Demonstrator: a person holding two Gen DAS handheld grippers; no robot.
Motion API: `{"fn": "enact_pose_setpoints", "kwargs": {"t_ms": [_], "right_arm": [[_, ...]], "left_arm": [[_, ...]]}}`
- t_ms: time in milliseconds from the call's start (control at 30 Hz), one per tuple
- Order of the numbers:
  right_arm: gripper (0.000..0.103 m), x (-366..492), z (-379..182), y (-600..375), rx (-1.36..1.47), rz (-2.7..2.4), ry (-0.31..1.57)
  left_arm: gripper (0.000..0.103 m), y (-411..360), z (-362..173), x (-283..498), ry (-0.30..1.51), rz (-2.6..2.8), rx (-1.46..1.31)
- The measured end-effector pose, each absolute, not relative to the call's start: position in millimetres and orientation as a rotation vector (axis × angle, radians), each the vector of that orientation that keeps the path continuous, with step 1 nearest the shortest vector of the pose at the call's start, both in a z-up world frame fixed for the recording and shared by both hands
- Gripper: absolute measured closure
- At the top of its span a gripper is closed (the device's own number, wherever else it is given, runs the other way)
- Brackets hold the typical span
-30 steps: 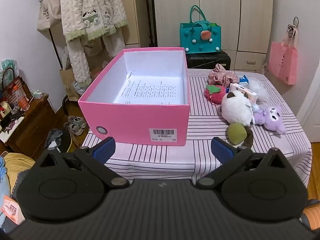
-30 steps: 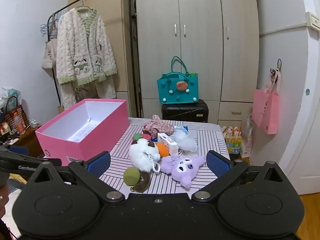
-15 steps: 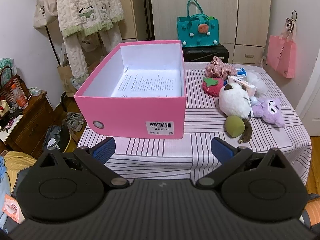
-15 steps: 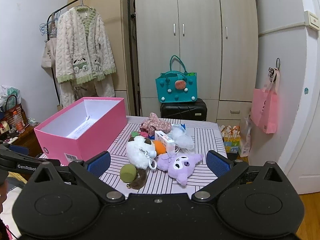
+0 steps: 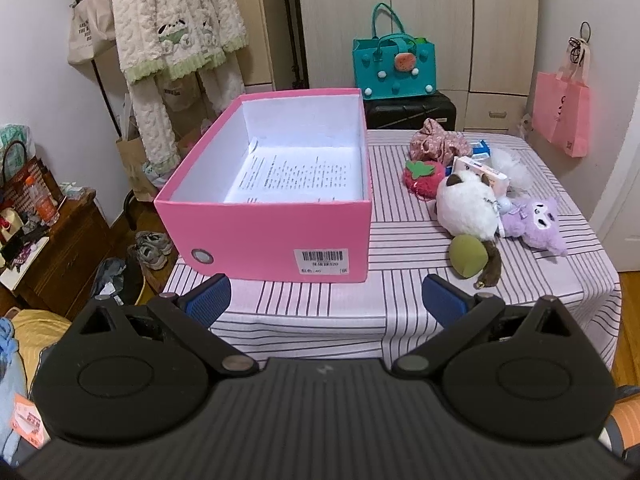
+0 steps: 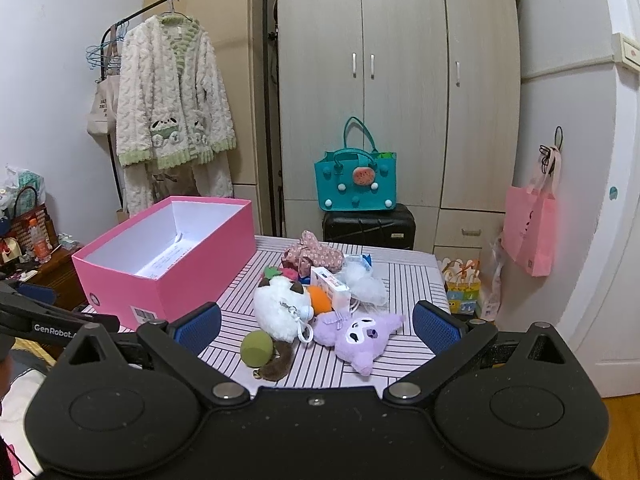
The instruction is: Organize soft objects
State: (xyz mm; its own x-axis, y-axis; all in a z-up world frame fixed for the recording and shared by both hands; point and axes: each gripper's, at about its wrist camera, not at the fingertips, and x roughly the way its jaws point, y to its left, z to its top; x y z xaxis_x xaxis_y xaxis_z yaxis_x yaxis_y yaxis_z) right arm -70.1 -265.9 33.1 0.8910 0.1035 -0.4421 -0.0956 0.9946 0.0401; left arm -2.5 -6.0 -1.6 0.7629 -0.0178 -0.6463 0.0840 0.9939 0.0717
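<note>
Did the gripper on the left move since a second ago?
Yes. The left gripper backed away and rose: the pink box looks smaller and sits higher above its fingers, and more striped tablecloth shows.

Open pink box (image 5: pixel 264 236) sits empty apart from a printed sheet; plush toys (image 6: pixel 320 312) heaped just right of it.

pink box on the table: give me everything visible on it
The pink box is an open, lidless rectangular carton, looks like cardboard, pink outside and white inside. A printed paper sheet lies on its floor; no toys are inside. Its near end wall carries a metal-ringed hole and a barcode label. It sits flat on the striped tablecloth, left of the plush pile, touching none of it. Neither gripper touches it.
</note>
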Motion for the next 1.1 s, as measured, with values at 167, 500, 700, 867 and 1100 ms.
{"fn": "enact_pose_setpoints", "kwargs": {"t_ms": [167,500,700,867,1100], "right_arm": [[0.000,-74,40,-268,0.012,0.122,0.446],[0.000,-83,43,-271,0.021,0.131,0.423],[0.000,-82,41,-272,0.023,0.133,0.425],[0.000,-81,40,-272,0.021,0.141,0.429],[0.000,-80,38,-271,0.013,0.148,0.433]], "left_arm": [[0.000,-4,6,-5,0.682,-0.057,0.092],[0.000,-4,5,-8,0.691,-0.075,0.097],[0.000,-6,5,-14,0.665,-0.093,0.107],[0.000,-6,5,-13,0.661,-0.101,0.115],[0.000,-6,4,-14,0.658,-0.091,0.129]]}}
